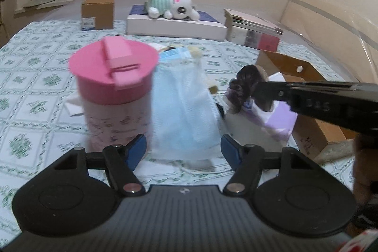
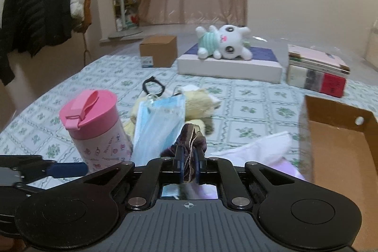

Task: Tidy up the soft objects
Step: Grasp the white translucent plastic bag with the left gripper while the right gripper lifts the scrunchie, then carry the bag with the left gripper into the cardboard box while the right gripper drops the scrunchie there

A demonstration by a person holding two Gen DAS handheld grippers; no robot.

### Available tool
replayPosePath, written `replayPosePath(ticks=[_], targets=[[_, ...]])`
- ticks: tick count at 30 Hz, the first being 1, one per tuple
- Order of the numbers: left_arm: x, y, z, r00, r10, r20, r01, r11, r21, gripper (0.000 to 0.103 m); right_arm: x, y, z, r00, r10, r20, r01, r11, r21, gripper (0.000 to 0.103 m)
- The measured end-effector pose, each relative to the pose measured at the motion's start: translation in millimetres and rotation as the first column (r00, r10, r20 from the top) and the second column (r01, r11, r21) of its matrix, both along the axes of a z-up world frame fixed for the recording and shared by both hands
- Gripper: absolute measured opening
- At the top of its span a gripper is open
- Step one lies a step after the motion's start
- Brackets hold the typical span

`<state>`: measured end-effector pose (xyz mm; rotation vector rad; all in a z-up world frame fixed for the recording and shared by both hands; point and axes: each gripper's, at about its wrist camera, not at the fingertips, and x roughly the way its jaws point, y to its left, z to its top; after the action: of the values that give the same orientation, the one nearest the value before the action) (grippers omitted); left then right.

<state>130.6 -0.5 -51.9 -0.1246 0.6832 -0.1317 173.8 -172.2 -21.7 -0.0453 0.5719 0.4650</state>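
My right gripper (image 2: 189, 165) is shut on a dark purple scrunchie (image 2: 190, 135), held just above the bed; from the left wrist view the scrunchie (image 1: 245, 84) hangs from the right gripper's fingers (image 1: 271, 91). My left gripper (image 1: 183, 152) is open and empty, its blue pads either side of a pale blue face mask (image 1: 182, 100) that leans against a pink-lidded cup (image 1: 113, 86). The mask (image 2: 160, 124) and cup (image 2: 94, 126) also show in the right wrist view. A yellowish plush toy (image 2: 200, 103) lies behind the mask. An open cardboard box (image 2: 342, 145) stands at the right.
A white plush cat (image 2: 224, 41) lies on a flat white box (image 2: 229, 65) at the back. A small brown carton (image 2: 158, 51), stacked books (image 2: 316, 70), black glasses (image 2: 153, 86) and white-lilac cloth (image 2: 259, 148) lie on the green-patterned bedspread (image 2: 248, 96). Coats (image 2: 35, 6) hang at left.
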Motion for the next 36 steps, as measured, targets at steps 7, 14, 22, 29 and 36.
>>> replayPosePath(ticks=[7, 14, 22, 29, 36], targets=[[21.7, -24.5, -16.1, 0.998, -0.056, -0.020, 0.057, 0.996, 0.069, 0.066, -9.7, -31.4, 11.5, 0.997, -0.078, 0.024, 0.078, 0.996, 0.032, 0.008], [42.0, -41.1, -32.7, 1.000, -0.030, -0.008, 0.030, 0.984, 0.178, 0.042, -12.2, -46.2, 10.6, 0.994, -0.109, 0.018, 0.108, 0.994, 0.029, 0.008], [33.6, -38.6, -31.7, 1.000, -0.015, -0.015, 0.018, 0.982, 0.187, 0.005, -15.9, -48.8, 10.7, 0.994, -0.107, 0.012, 0.107, 0.994, 0.038, 0.008], [-0.4, -30.3, 4.3, 0.999, -0.023, 0.032, 0.020, 0.994, 0.110, 0.002, -31.2, -51.5, 21.7, 0.994, -0.108, 0.018, 0.106, 0.993, 0.057, 0.008], [-32.9, -41.9, 49.8, 0.991, -0.064, 0.119, 0.053, 0.994, 0.095, 0.002, -60.8, -65.5, 37.6, 0.988, -0.146, 0.043, 0.142, 0.987, 0.080, 0.008]])
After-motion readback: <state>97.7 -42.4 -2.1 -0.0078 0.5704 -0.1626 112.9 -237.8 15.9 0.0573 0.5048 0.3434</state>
